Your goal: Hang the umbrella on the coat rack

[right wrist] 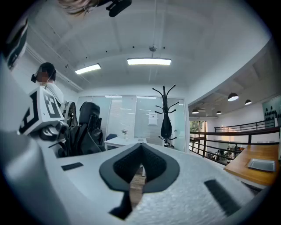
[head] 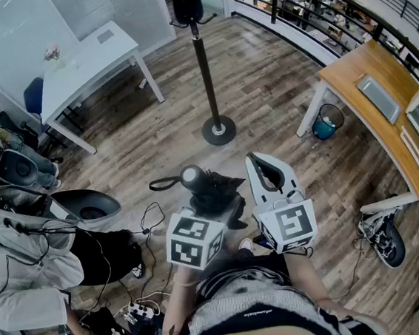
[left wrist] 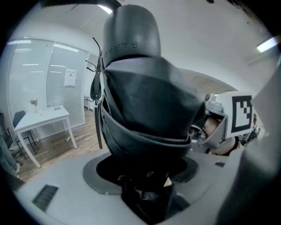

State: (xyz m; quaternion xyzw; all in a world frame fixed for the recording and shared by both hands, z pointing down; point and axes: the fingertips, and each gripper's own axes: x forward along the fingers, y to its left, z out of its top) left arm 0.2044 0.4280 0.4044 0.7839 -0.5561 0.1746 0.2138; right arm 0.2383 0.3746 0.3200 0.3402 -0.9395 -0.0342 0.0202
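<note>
In the head view the left tool [head: 208,206] is closed on the folded black umbrella [head: 221,189], low in the middle of the frame, above the wooden floor [head: 154,132]. Its round handle end [head: 190,176] points up-left, and the long axis seems to slant from there down to the right, though the folds blur this. The right tool [head: 260,164] lies just right of it, with its tips together. The coat rack [head: 204,59] stands well beyond both.

In the left gripper view the left tool [left wrist: 147,176] has its pads set wide, pressing on the umbrella [left wrist: 149,105]. The umbrella rises from them with the handle end [left wrist: 131,30] uppermost.

In the right gripper view the right tool [right wrist: 139,154] is drawn narrow with its pads meeting, and it holds nothing. The umbrella [right wrist: 85,127] shows at the left and the coat rack [right wrist: 166,114] stands far ahead.
</note>
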